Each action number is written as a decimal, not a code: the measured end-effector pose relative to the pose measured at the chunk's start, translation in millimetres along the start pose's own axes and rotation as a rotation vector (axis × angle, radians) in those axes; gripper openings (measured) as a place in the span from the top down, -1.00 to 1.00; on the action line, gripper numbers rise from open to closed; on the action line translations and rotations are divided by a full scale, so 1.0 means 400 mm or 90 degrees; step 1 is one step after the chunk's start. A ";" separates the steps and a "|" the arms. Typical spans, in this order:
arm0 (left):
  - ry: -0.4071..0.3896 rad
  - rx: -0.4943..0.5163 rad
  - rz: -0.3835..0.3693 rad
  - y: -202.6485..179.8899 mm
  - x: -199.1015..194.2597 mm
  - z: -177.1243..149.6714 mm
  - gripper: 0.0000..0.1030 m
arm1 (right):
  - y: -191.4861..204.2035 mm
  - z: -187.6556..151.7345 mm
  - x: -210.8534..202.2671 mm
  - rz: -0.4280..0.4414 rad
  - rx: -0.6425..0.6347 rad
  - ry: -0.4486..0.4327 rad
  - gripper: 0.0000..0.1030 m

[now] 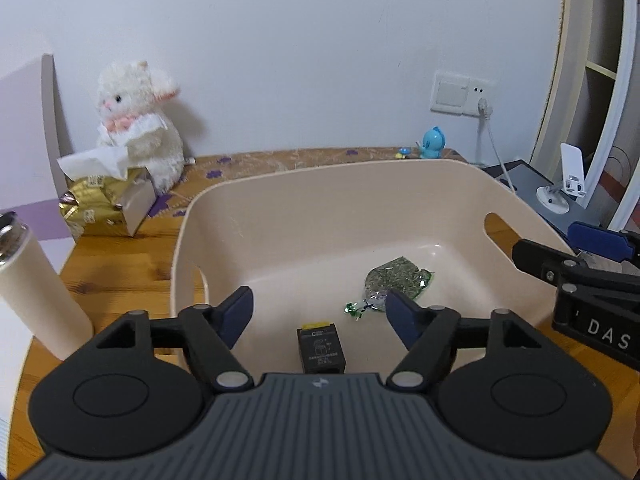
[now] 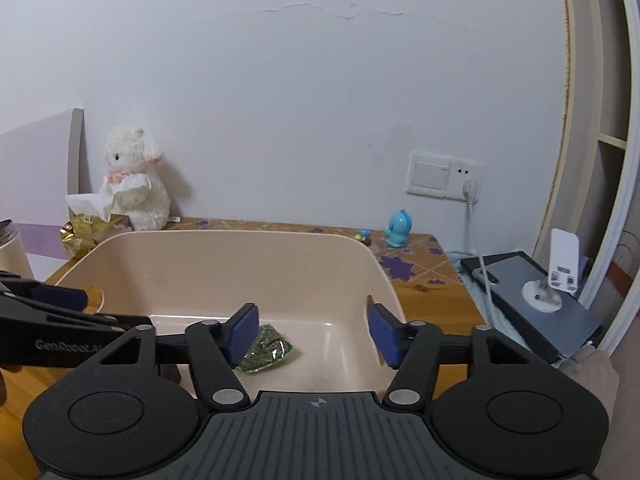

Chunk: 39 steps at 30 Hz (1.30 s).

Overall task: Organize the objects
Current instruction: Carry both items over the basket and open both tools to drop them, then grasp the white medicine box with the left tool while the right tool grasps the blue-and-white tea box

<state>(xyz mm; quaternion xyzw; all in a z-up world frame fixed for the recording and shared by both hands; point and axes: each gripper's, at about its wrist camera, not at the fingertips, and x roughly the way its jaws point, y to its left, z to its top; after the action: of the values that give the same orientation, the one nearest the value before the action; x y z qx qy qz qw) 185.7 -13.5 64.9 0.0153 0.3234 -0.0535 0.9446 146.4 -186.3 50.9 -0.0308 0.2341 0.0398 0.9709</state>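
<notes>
Left wrist view: your left gripper (image 1: 319, 314) is spread wide, empty, above the beige bin (image 1: 280, 216). The bin holds 2 things: 1 green packet (image 1: 394, 278) and 1 small black box (image 1: 321, 350) (label too small to read). The right gripper (image 1: 560, 258) enters at the edge, marked "DAS".

Right wrist view: your right gripper (image 2: 312, 336) is also spread, holding nothing. Only the packet shows here; the box is hidden. The other gripper reads "GenRobot", approx.
</notes>
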 end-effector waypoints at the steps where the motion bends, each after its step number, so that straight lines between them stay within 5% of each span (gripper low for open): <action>1: -0.005 0.002 0.001 -0.003 -0.014 -0.003 -0.53 | -0.004 -0.002 -0.012 0.000 0.001 -0.001 -0.32; 15: -0.027 0.003 0.003 -0.018 -0.176 -0.097 -0.66 | -0.021 -0.074 -0.162 0.021 0.004 0.001 -0.53; 39: 0.106 0.005 -0.027 -0.030 -0.149 -0.330 -0.66 | -0.037 -0.252 -0.174 0.022 -0.006 0.127 -0.66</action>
<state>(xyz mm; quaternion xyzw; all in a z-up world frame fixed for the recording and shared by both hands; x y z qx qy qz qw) 57.1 -11.6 -2.9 0.0164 0.4011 -0.0729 0.9130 40.4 -213.2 -6.2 -0.0351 0.3302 0.0544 0.9417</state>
